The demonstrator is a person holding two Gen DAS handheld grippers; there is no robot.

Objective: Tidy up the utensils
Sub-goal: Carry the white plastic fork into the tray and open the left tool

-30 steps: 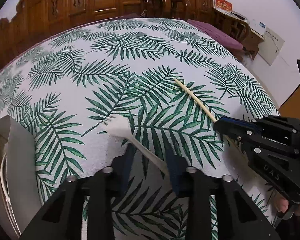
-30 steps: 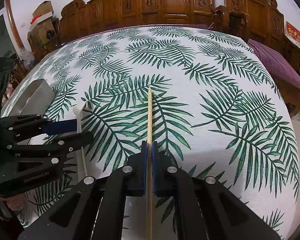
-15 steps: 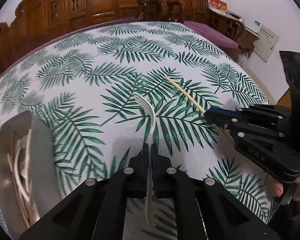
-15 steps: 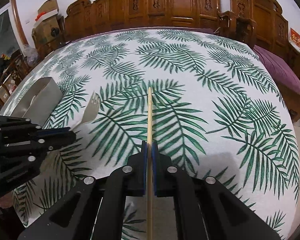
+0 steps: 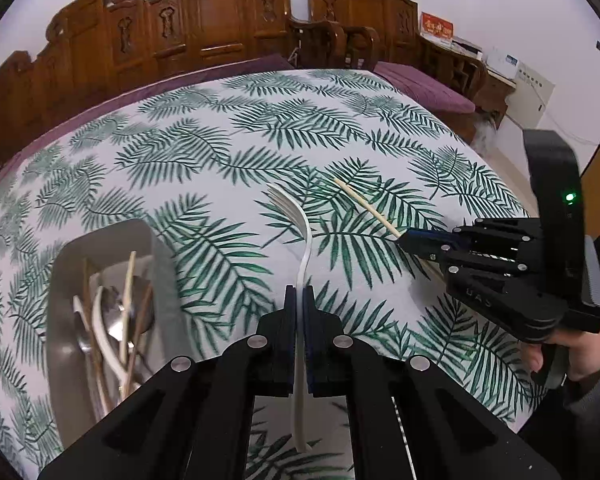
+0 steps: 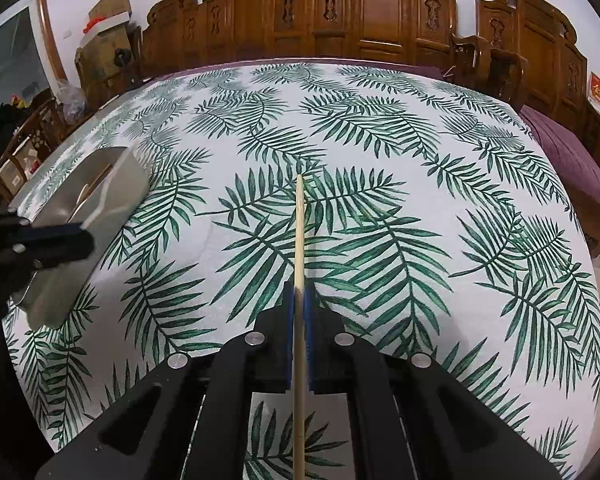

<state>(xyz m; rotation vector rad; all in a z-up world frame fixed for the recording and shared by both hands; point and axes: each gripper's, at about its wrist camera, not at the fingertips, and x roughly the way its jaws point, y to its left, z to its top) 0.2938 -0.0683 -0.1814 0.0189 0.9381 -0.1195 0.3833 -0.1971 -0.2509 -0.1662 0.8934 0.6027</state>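
Note:
My left gripper (image 5: 299,294) is shut on the handle of a white plastic fork (image 5: 296,220), which is lifted off the leaf-print tablecloth with its tines pointing away. To its left stands a grey metal utensil box (image 5: 104,240) holding several spoons, forks and chopsticks. My right gripper (image 6: 299,292) is shut on a single wooden chopstick (image 6: 299,220) that points straight ahead above the cloth. The left wrist view shows that gripper (image 5: 404,238) at the right with the chopstick (image 5: 364,206) sticking out. From the right wrist the box (image 6: 112,196) sits at the left, behind the left gripper (image 6: 82,240).
The table (image 6: 380,160) under the cloth reaches to carved wooden chairs (image 6: 380,20) at the far side. A purple cushioned seat (image 6: 572,160) lies beyond the right edge. A person's hand (image 5: 580,348) grips the right tool's handle.
The left gripper closed on the white fork and lifted it off the cloth, moving toward the metal box, which now shows more fully. The right gripper kept its chopstick and drifted slightly.

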